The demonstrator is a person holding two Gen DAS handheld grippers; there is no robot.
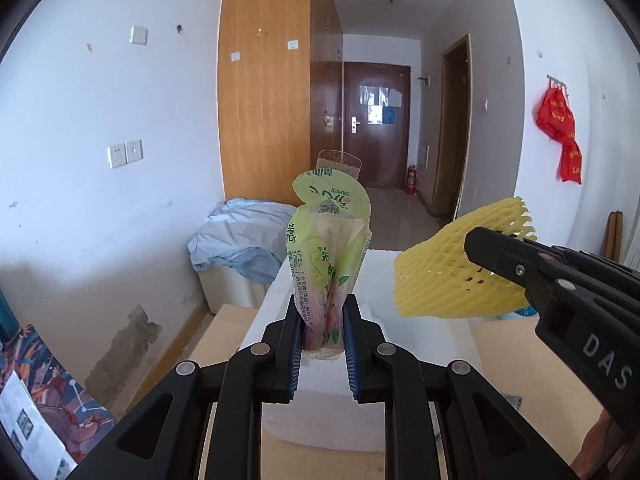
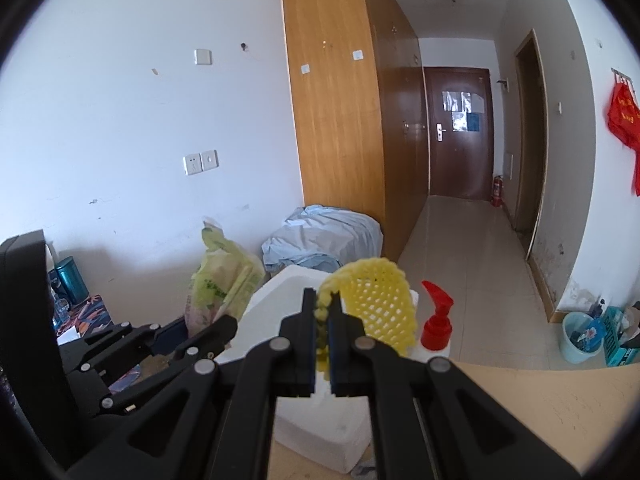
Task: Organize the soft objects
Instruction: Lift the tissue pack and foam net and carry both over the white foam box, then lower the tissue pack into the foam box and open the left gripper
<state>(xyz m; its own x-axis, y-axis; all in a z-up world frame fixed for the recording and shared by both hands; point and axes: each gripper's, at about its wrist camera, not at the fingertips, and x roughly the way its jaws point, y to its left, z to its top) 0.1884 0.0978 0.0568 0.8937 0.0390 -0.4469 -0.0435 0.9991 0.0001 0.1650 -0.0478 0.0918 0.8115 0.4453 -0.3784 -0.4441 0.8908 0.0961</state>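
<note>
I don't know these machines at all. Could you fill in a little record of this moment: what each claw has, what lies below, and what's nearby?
Left gripper: fingers shut on the green plastic bag, held upright
Right gripper: fingers shut on an edge of the yellow foam net
Below both: white foam box on a tan table
Nearby: bottle with red pump top, beside the foam box
Both items: lifted, touching nothing else

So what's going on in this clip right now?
A person holds a pair of tongs in each hand, both lifted above a white foam box. The left tongs pinch the bottom of a green snack bag, which stands upright. The right tongs clamp a yellow foam fruit net. Neither item has been put down.
</note>
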